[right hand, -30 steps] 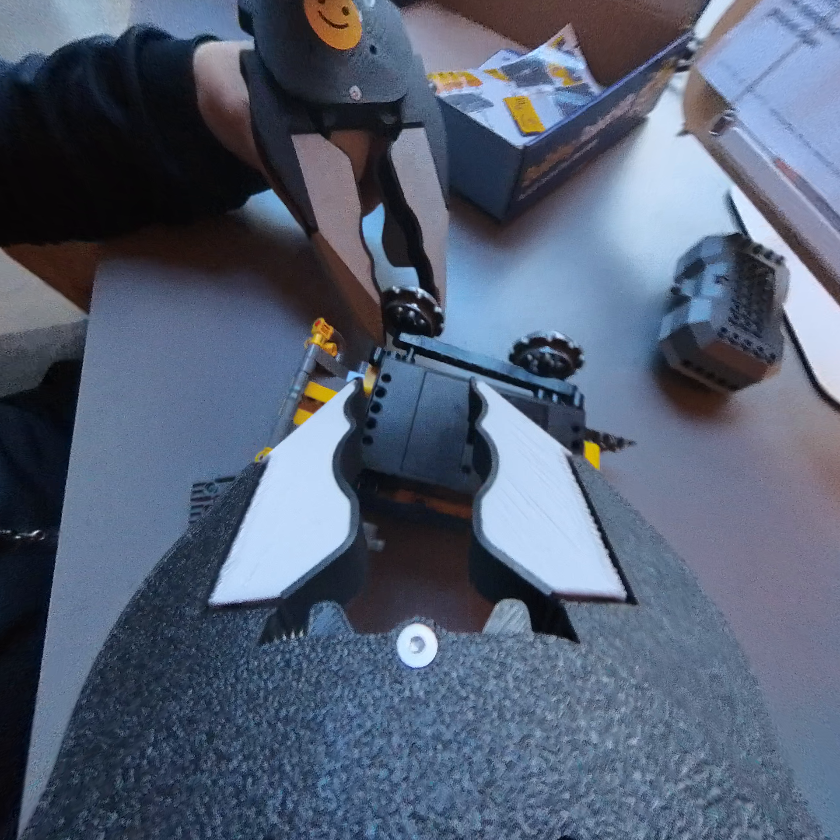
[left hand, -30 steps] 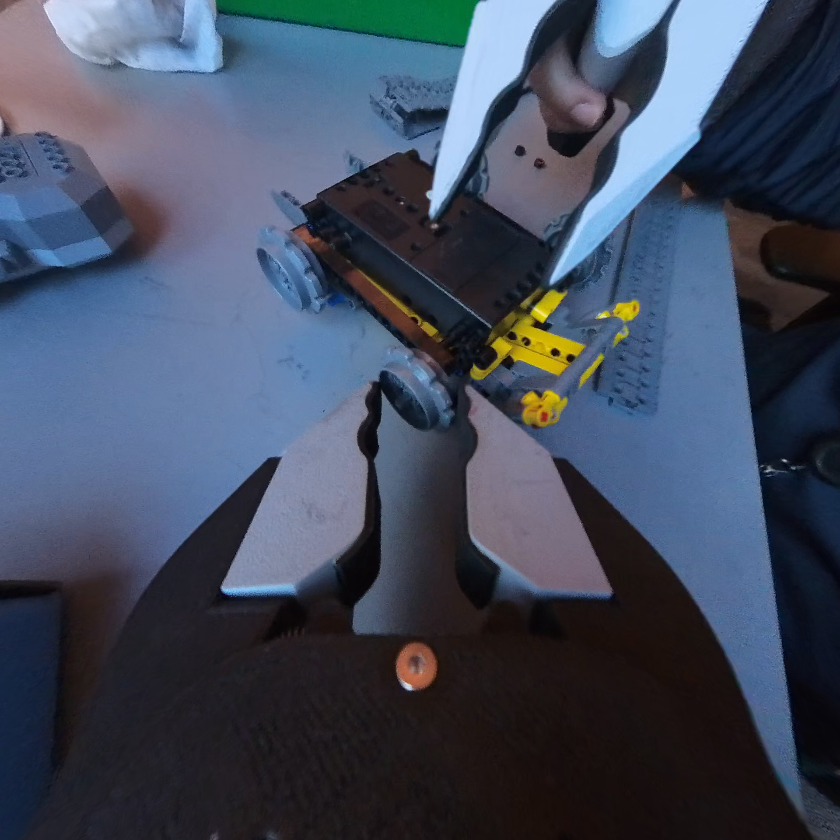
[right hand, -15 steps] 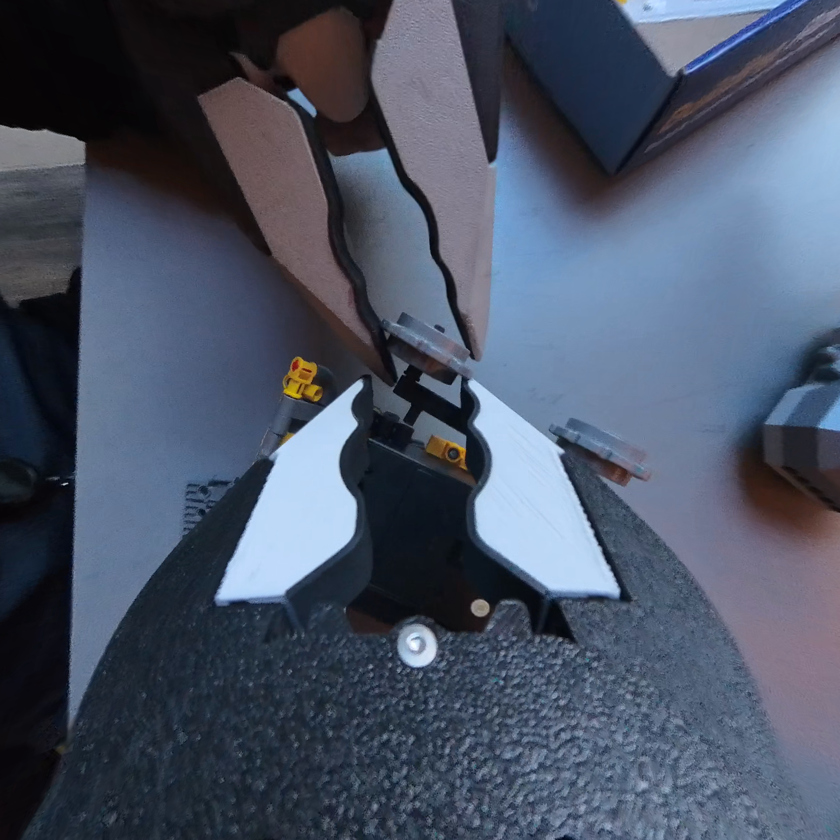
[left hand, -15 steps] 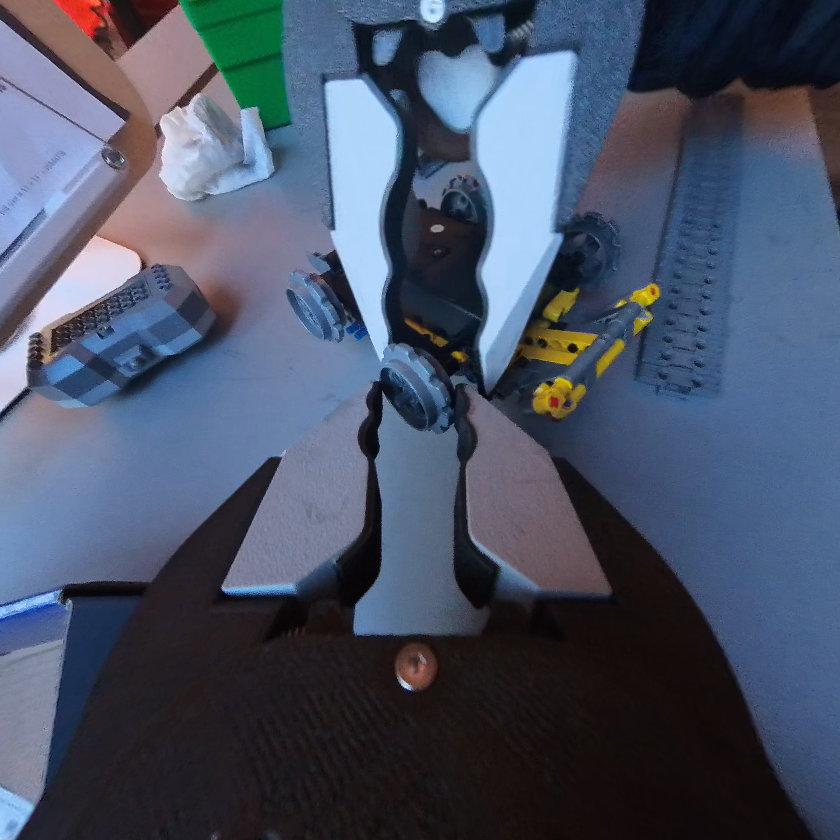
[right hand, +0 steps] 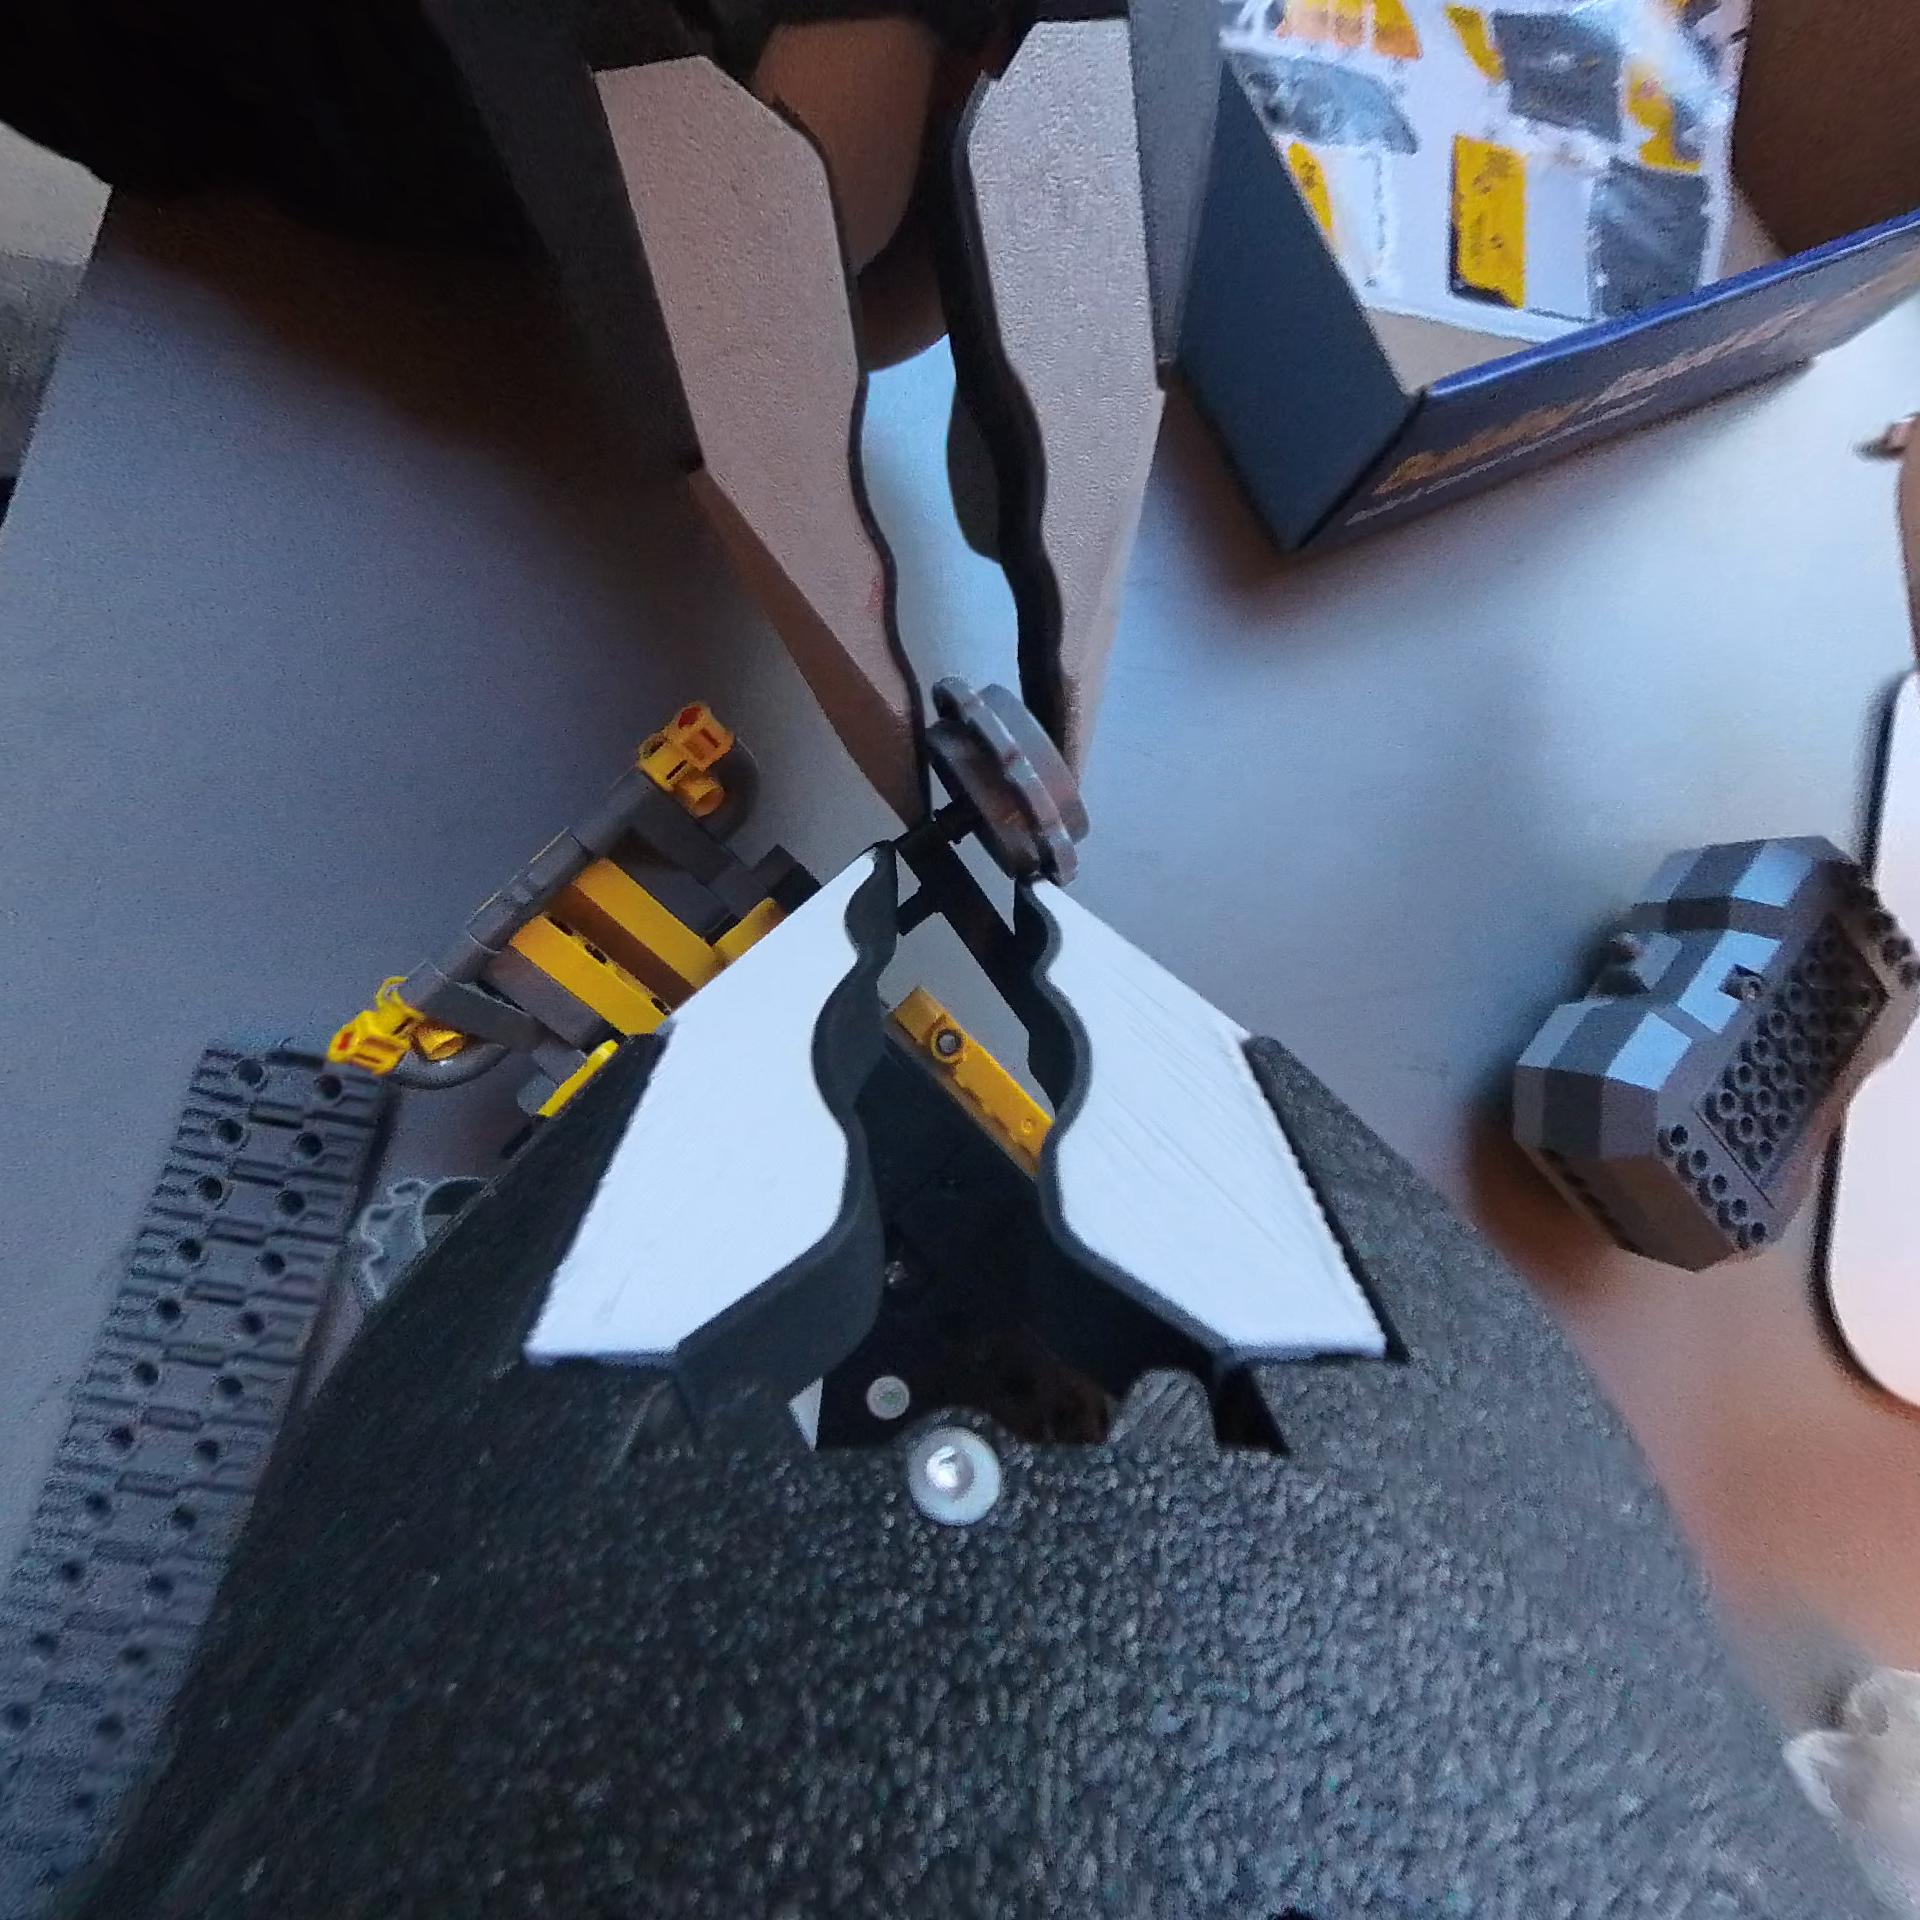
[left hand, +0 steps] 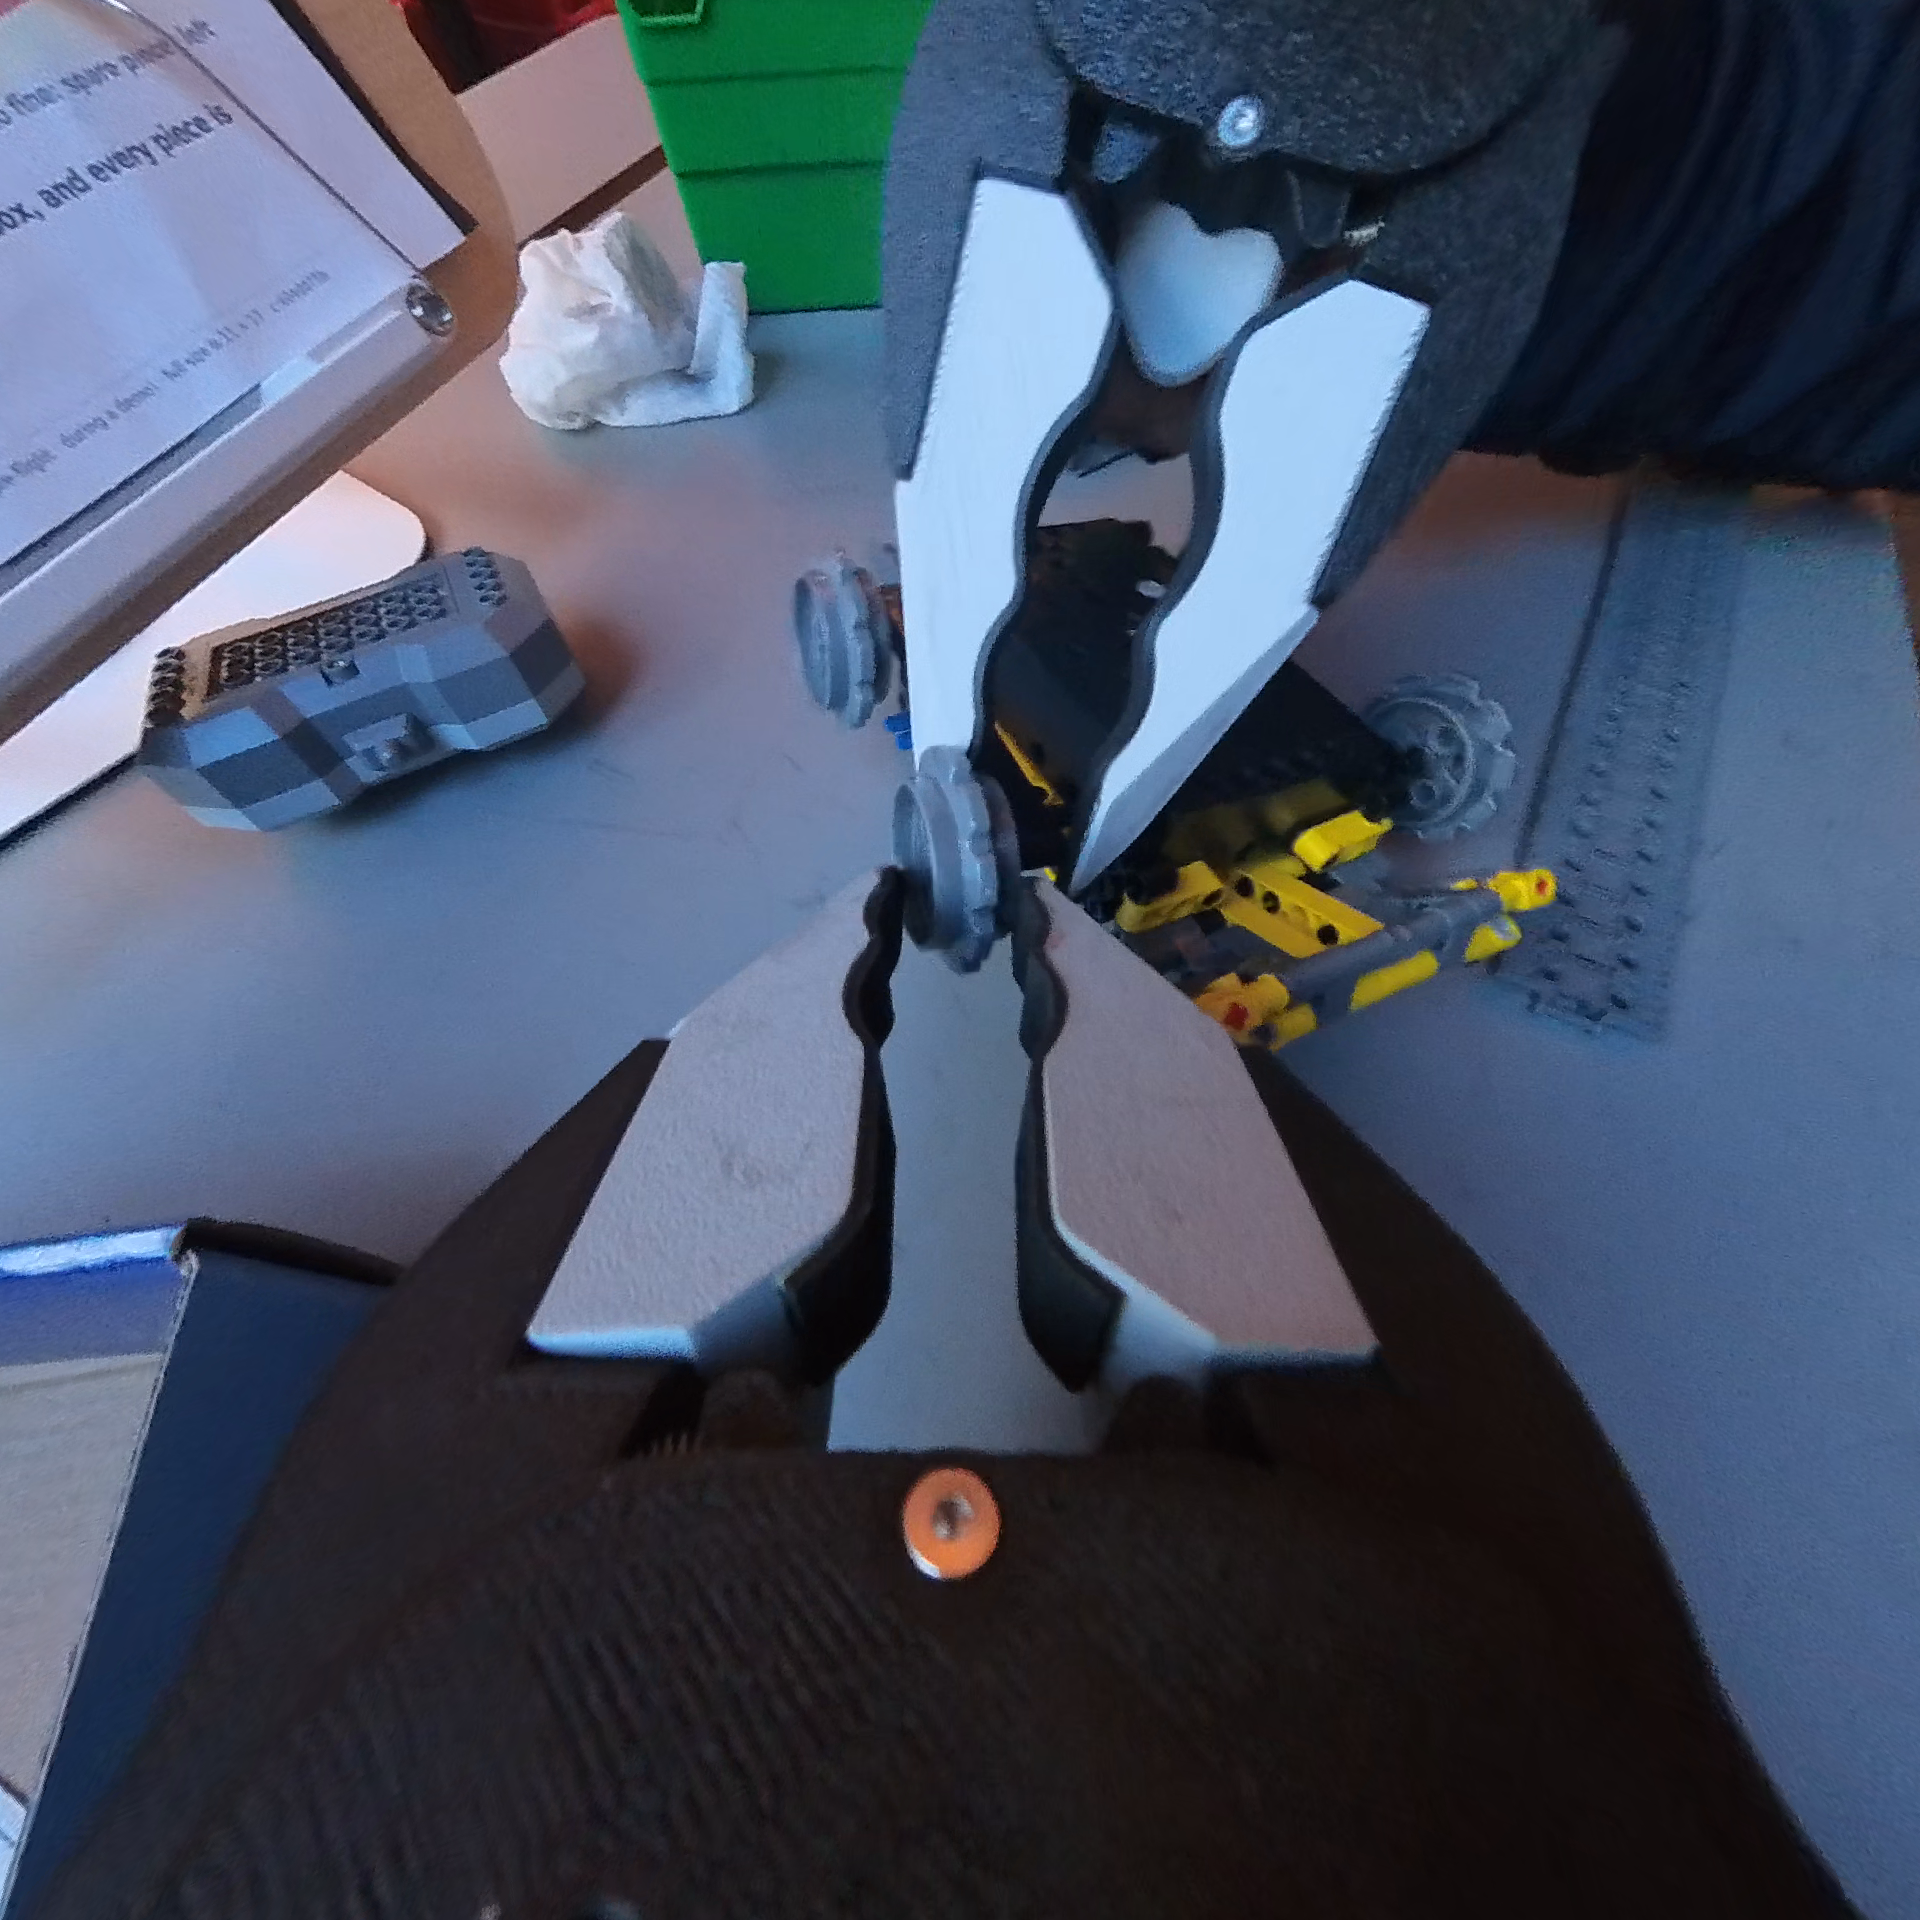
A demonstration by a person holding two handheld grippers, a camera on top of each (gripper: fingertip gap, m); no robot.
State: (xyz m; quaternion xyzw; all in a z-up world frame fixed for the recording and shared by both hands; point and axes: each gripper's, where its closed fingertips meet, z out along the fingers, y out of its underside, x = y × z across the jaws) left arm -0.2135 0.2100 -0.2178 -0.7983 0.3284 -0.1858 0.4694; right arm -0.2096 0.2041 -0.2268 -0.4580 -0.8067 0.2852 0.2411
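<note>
On a grey tabletop (left hand: 520, 987), near its middle, sits a partly built toy vehicle of black and yellow plastic bricks (left hand: 1299, 748), gripped from opposite sides by two hand-held grippers. From the near side, the left gripper (left hand: 956, 888), with tan fingers edged in wavy black rubber, has its tips closed on a small grey toothed wheel (left hand: 935, 831) at one corner of the vehicle. The wheel stands on edge on a thin black axle that joins it to the chassis. From the far side, the right gripper (right hand: 954, 878), with white fingers, reaches down over the vehicle. Its fingers straddle the black body and appear clamped against its sides, with the tips ending just beside the held wheel. Two matching grey wheels (left hand: 836, 649) show at other corners, and a yellow and grey jointed arm (left hand: 1299, 914) sticks out low on the vehicle. A long dark grey tread strip (left hand: 1631, 769) lies flat just beyond that arm. Well apart on the other side rests a chunky grey studded brick block (left hand: 353, 707). Farther back are a crumpled white tissue (left hand: 623, 332), a green plastic bin (left hand: 769, 156) and a clear stand holding a printed sheet (left hand: 156, 260). An open blue cardboard box (right hand: 1507, 312) sits behind the left gripper.
</note>
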